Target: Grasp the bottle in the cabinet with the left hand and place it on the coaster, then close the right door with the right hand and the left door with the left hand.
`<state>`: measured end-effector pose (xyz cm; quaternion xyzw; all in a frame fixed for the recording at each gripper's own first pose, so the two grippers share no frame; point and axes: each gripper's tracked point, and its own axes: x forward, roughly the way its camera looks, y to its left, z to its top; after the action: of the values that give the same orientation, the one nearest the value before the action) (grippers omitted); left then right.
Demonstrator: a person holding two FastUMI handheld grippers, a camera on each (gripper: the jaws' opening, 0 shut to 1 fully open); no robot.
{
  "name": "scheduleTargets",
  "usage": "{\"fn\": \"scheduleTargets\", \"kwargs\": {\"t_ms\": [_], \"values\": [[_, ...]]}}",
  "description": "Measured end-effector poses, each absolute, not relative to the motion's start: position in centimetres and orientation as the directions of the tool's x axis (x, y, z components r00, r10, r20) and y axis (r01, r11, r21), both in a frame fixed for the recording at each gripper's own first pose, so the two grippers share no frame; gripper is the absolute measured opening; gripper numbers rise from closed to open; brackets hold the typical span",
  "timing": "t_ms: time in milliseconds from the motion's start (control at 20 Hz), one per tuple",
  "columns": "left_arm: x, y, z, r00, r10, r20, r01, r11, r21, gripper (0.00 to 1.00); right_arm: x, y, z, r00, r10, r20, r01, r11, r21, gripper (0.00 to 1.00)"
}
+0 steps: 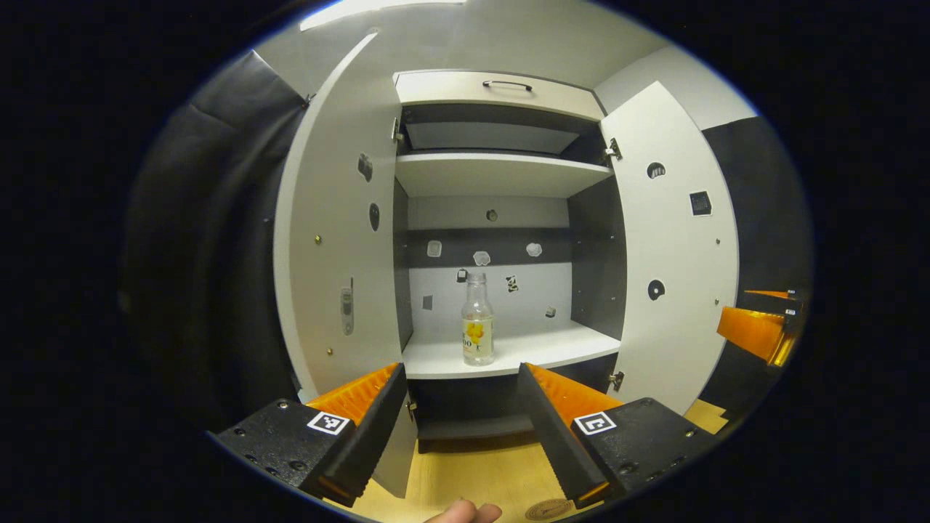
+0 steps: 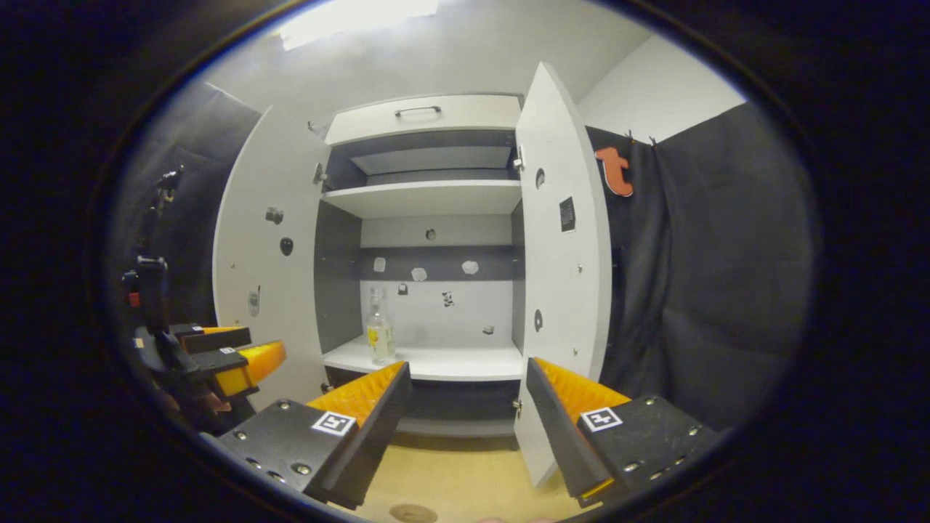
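— Inside the cabinet [image 1: 501, 174], on the lower white shelf [image 1: 508, 352], what stands there?

— On that shelf the bottle [image 1: 477, 319] stands upright, near the front edge and a little toward the left door [image 1: 334, 240]. It is clear, with a yellow picture on its label. In the right gripper view the same bottle [image 2: 379, 327] stands at the left part of the shelf [image 2: 436, 361].

— How are the doors of the cabinet?

— Both are swung wide open. The right door [image 1: 672, 254] stands out from the cabinet on the other side of the bottle. In the right gripper view this right door [image 2: 559, 276] is seen nearly edge-on.

— And the tongs?

— The left tongs [image 1: 463, 421] are spread apart and hold nothing; they are in front of the cabinet, below the shelf, and the bottle shows in the gap between them, well apart. The right tongs [image 2: 468, 425] are also spread and empty, in front of the cabinet, with the right door's lower edge just behind one finger.

— Where is the coaster?

— The coaster [image 1: 550, 509], a small round brown one, lies on the wooden desk [image 1: 465, 479] in front of the cabinet, beside the left tongs. In the right gripper view the coaster [image 2: 413, 513] lies on the desk [image 2: 458, 472] at the bottom.
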<state>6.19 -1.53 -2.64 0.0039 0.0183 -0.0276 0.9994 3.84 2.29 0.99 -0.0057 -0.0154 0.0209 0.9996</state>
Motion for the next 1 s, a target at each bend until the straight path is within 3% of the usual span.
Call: {"fn": "scheduleTargets", "kwargs": {"t_ms": [350,1000], "values": [[11.6,-2.4,-3.1,0.997,-0.067,-0.046,0.066,0.997,-0.028,0.96,6.8,2.0,1.0,0.998,0.045,0.038,-0.045,0.999,-0.008,0.97],[28.2,-4.3,-4.4,0.997,-0.059,-0.043,0.059,0.998,-0.005,0.96,8.0,1.0,2.7,0.996,0.034,0.078,-0.034,0.999,-0.002,0.97]]}}
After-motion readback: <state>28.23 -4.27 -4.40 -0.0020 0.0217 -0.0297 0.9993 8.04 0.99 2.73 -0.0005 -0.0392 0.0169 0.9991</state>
